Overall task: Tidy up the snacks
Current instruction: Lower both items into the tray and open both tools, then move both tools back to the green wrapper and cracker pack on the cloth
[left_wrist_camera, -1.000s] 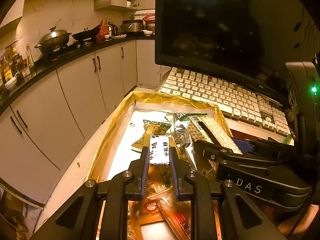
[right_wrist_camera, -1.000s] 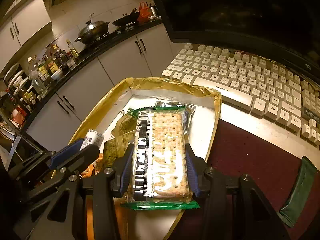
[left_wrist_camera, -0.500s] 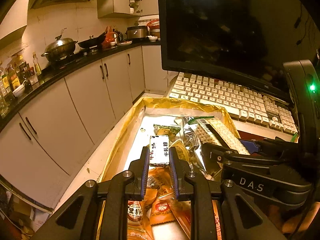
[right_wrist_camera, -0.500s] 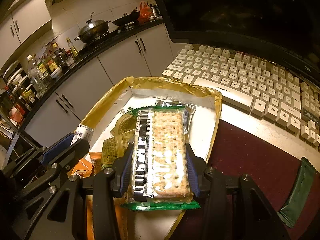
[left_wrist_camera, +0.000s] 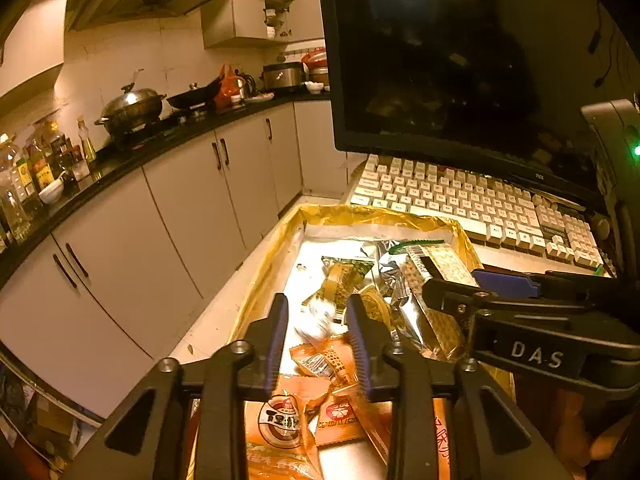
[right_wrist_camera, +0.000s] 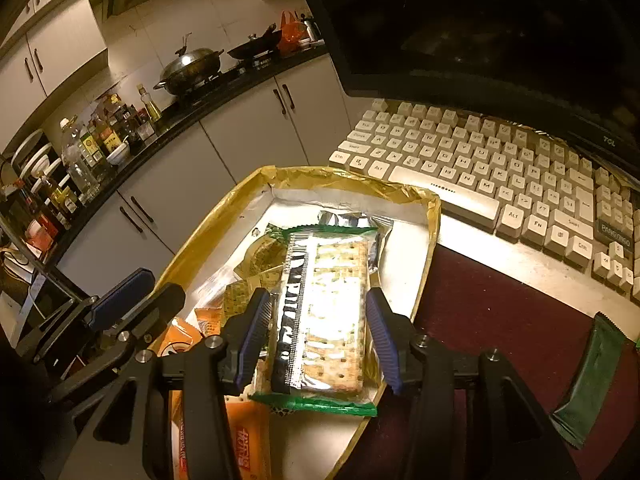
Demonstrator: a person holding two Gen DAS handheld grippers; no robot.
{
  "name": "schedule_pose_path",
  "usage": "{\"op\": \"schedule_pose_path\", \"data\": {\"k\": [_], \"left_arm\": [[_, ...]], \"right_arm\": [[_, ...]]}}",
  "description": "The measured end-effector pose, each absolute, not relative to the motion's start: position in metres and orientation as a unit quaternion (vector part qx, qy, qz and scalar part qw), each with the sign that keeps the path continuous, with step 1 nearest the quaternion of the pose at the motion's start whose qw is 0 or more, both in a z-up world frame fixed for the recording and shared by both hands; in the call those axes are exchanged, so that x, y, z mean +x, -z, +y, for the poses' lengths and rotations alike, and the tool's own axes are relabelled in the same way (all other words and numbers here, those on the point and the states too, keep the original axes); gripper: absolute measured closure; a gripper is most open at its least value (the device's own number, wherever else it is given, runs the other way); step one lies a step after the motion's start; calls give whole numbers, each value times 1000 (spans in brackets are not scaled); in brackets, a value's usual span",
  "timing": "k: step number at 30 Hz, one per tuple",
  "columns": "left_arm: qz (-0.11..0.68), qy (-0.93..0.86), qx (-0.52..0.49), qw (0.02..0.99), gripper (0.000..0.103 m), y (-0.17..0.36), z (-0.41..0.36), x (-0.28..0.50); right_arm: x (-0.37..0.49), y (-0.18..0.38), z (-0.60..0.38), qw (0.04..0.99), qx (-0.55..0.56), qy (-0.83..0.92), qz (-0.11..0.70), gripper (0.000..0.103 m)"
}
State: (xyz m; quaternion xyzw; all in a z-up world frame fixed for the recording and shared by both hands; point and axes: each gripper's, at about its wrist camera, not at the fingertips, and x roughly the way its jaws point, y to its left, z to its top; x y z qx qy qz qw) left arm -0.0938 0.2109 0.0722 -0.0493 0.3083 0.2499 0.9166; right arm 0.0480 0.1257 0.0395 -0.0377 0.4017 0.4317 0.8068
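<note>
One dark monitor point(left_wrist_camera: 460, 60) stands at twelve o'clock over one cream keyboard point(right_wrist_camera: 500, 168). One gold-rimmed rectangular tray point(right_wrist_camera: 434, 216) holds the snacks, several orange packets point(left_wrist_camera: 288, 420) at six o'clock. One dark green sachet point(right_wrist_camera: 588, 380) lies at four o'clock on the maroon mat point(right_wrist_camera: 500, 312). The right gripper point(right_wrist_camera: 320, 336), angled downward, clasps one clear green-edged cracker pack point(right_wrist_camera: 324, 312) over the tray. The left gripper point(left_wrist_camera: 316, 324), tilted down, is opening; one small white packet point(left_wrist_camera: 318, 320), blurred, sits loose between its jaws.

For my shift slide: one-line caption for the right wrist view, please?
Right tongs hold a green-edged clear cracker packet over the gold-rimmed snack tray beside a cream keyboard.
</note>
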Motion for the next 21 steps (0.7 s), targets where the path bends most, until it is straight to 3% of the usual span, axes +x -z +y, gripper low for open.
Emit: {"op": "schedule_pose_path", "data": {"k": [21], "left_arm": [[273, -261, -13, 926, 60, -95, 184, -111]], "right_arm": [[39, -72, 47, 832, -10, -411, 372, 54]]}}
